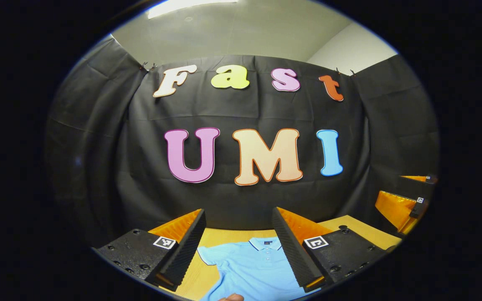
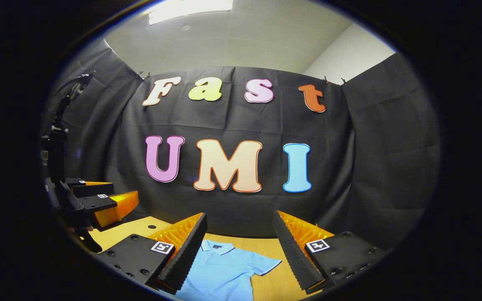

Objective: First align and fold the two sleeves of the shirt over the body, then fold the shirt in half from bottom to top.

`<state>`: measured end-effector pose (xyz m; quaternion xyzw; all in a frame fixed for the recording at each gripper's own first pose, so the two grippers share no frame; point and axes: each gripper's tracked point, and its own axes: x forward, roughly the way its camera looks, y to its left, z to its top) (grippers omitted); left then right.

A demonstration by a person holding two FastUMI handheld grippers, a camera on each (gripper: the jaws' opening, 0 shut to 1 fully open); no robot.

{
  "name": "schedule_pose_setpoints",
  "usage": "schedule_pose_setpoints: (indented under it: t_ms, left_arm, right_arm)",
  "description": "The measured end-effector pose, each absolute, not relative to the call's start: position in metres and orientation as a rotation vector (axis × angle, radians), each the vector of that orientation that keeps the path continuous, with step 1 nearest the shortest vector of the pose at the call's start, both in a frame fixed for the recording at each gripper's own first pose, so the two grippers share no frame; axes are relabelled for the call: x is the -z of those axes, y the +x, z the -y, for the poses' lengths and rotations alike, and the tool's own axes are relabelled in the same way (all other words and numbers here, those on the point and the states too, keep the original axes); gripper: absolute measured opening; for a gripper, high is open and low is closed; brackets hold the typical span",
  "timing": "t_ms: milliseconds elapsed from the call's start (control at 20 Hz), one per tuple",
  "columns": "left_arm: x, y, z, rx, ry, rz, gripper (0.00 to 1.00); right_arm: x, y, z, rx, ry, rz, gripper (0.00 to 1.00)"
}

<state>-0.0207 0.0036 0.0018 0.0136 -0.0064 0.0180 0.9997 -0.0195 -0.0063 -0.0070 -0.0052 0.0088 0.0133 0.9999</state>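
A light blue polo shirt lies flat on the wooden table, collar toward the booth wall, short sleeves spread out. In the left gripper view my left gripper hovers open above it, the collar showing between its fingers, and the right gripper sits at the far right. In the right gripper view the shirt lies below my open right gripper, one sleeve stretching right, and the left gripper is off to the left. Nothing is held.
The black booth wall stands close behind the table's far edge. A person's fingertip shows at the bottom of the left gripper view. A dark stand rises at the left of the right gripper view.
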Motion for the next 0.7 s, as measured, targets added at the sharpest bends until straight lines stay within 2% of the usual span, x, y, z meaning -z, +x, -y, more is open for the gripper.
schedule_pose_setpoints:
  t_ms: [250,700]
  left_arm:
    - [0.008,-0.029,-0.006,-0.051,0.039,0.005,0.95]
    - [0.009,-0.002,-0.023,-0.038,0.009,0.014,0.94]
  right_arm:
    - [0.023,-0.013,0.018,-0.034,0.015,-0.020,0.98]
    - [0.099,0.072,0.054,0.075,-0.087,-0.130,0.99]
